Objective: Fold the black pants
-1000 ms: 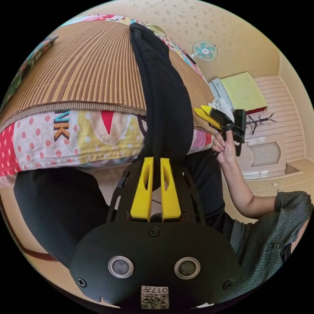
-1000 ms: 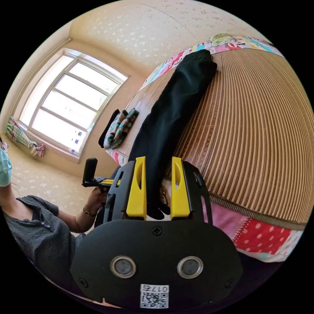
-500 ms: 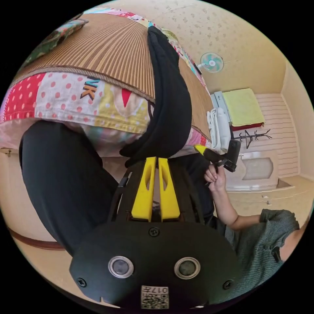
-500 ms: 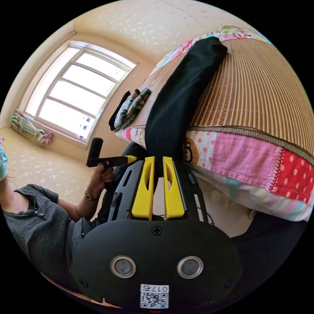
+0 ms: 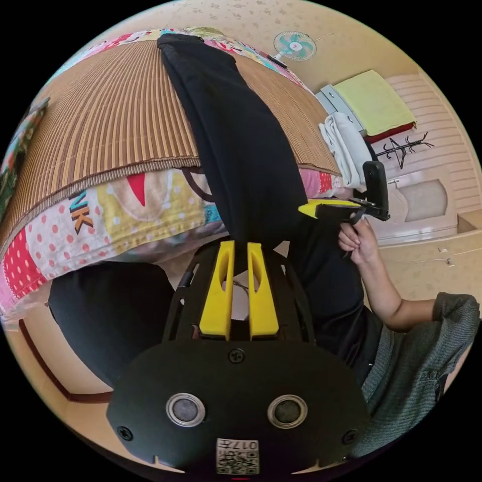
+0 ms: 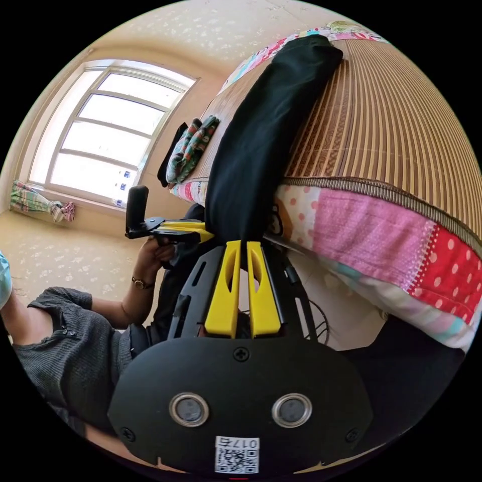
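Note:
The black pants (image 5: 236, 140) lie as one long strip across the bamboo mat (image 5: 110, 115), and their near end hangs over the bed edge. My left gripper (image 5: 240, 245) is shut on that end. In the right gripper view the same pants (image 6: 261, 130) run down into my right gripper (image 6: 241, 245), which is also shut on the cloth. The two grippers hold the end side by side: the right gripper (image 5: 307, 209) shows in a hand beside the pants, and the left gripper (image 6: 205, 235) shows likewise.
A patchwork quilt (image 5: 100, 216) hangs below the mat's edge. Folded colourful clothes (image 6: 188, 148) lie on the bed near the window (image 6: 100, 135). White cloth (image 5: 344, 145), a wall fan (image 5: 295, 45) and a coat rack (image 5: 401, 148) stand beyond. The person's dark-clad legs are close under the bed edge.
A second ago my right gripper stood open around the pants' end; it has shut on it. My left gripper kept its hold. Both views shifted with the hands.

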